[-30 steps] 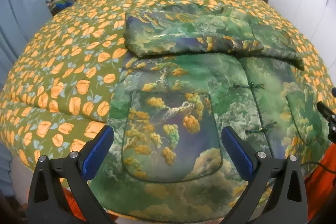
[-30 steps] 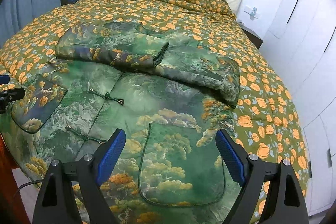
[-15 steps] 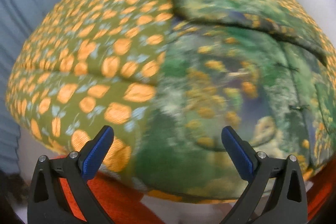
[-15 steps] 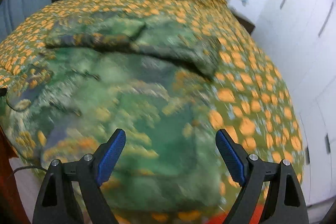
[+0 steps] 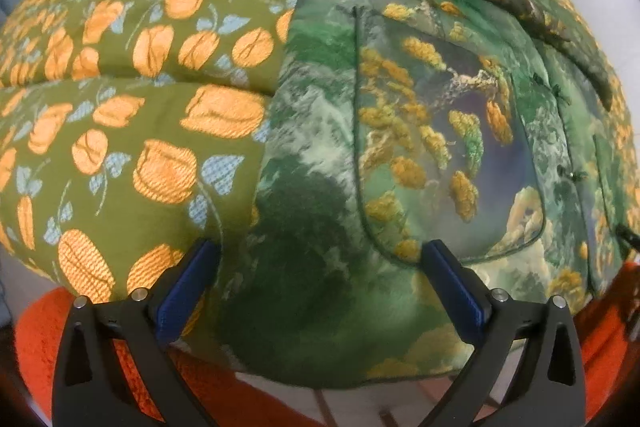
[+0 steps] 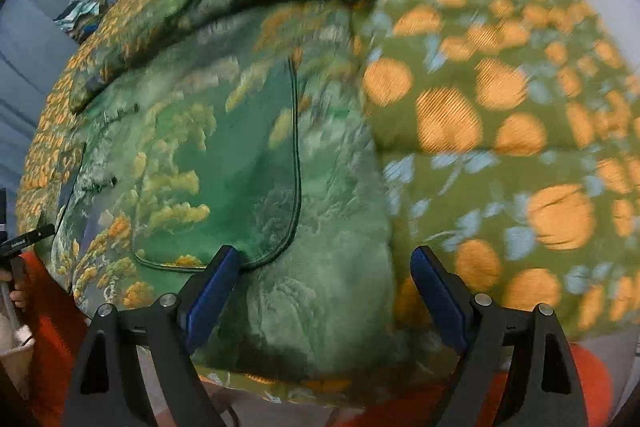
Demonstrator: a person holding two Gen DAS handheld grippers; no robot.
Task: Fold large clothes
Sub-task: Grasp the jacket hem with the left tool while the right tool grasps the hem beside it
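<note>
Now both grippers, left gripper (image 5: 320, 279) and right gripper (image 6: 325, 279), have dropped from above to the hem corners of the green landscape-print padded jacket (image 5: 420, 147) on the orange-tulip quilt (image 5: 140, 87); jaws spread, gripping nothing, apparently poised to pinch.

We have two fisheye views, each looking steeply down along its own jaws at the foot of the bed. The left wrist view sits close over the near left corner of the jacket (image 5: 328, 211), with the quilt (image 5: 132, 75) filling its left half. The right wrist view, partly blurred, sits close over the jacket's (image 6: 320, 291) near right corner, quilt (image 6: 500, 147) to its right. Both share the jacket's buttoned middle and folded upper part.
</note>
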